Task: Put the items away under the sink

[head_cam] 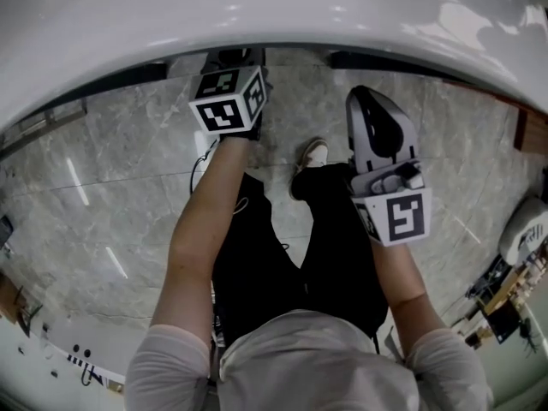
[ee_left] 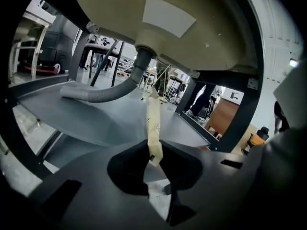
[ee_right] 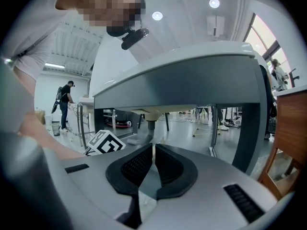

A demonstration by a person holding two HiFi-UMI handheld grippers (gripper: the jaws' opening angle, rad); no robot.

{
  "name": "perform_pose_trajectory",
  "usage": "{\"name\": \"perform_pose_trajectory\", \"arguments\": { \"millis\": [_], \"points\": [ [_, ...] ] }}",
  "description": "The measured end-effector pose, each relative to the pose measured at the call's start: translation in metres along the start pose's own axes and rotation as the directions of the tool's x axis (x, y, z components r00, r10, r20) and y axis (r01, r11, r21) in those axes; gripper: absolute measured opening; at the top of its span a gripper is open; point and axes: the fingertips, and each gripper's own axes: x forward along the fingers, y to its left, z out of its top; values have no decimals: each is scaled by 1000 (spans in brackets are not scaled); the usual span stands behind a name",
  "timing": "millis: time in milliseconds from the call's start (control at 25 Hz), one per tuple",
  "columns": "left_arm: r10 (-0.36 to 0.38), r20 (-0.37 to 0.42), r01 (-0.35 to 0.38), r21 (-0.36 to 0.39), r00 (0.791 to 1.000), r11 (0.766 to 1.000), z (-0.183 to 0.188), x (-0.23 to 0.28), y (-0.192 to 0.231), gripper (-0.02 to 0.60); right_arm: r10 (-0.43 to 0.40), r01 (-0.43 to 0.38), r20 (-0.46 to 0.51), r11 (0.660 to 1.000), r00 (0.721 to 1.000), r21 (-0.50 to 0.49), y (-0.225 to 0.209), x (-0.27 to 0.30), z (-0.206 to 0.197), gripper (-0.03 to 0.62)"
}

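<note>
The left gripper [ee_left: 154,151] has its jaws clamped on the lower end of a thin beige strip [ee_left: 153,121]. The strip points up under the sink basin [ee_left: 201,42], over the grey shelf [ee_left: 67,110]. The right gripper [ee_right: 153,161] has its jaws nearly together, with nothing between them.

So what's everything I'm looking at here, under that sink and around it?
white sink basin: one, white on top, cream underneath, at the top of the head view
grey ribbed drain hose: one, grey, running left from the basin's drain
grey flat shelf: one, grey, below the basin
black metal frame: one, black, around the basin
grey marble floor: one, grey, under the person
brown wooden unit: one, brown, right of the sink
thin beige strip: one, beige, clamped in the left tongs
left tongs: one, black, under the basin
right tongs: one, grey, shut, empty
bare forearms: two
white shoe: one
</note>
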Motion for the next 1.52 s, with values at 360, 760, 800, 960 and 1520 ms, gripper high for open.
{"name": "perform_pose_trajectory", "arguments": {
  "millis": [360, 760, 800, 960, 1520],
  "points": [
    [4, 37, -3, -39, 999, 999, 6, 0, -4, 140, 39, -38, -53, 999, 998, 14, -4, -2, 4, 43],
    [80, 72, -80, -4, 994, 997, 21, -70, -1, 116, 88, -82, -132, 995, 987, 49, 30, -7, 27, 43],
    [85, 70, -85, -10, 994, 996, 21, -78, -2, 93, 93, -87, -135, 995, 986, 51, 33, -9, 31, 43],
    [87, 66, -83, -58, 994, 995, 25, -111, -12, 10, 117, -113, -137, 993, 984, 41, 48, -16, 57, 43],
    [99, 120, -83, -132, 988, 988, 106, -229, -49, 2, 223, -223, -62, 975, 973, 1, 94, -9, 189, 43]
  ]
}}
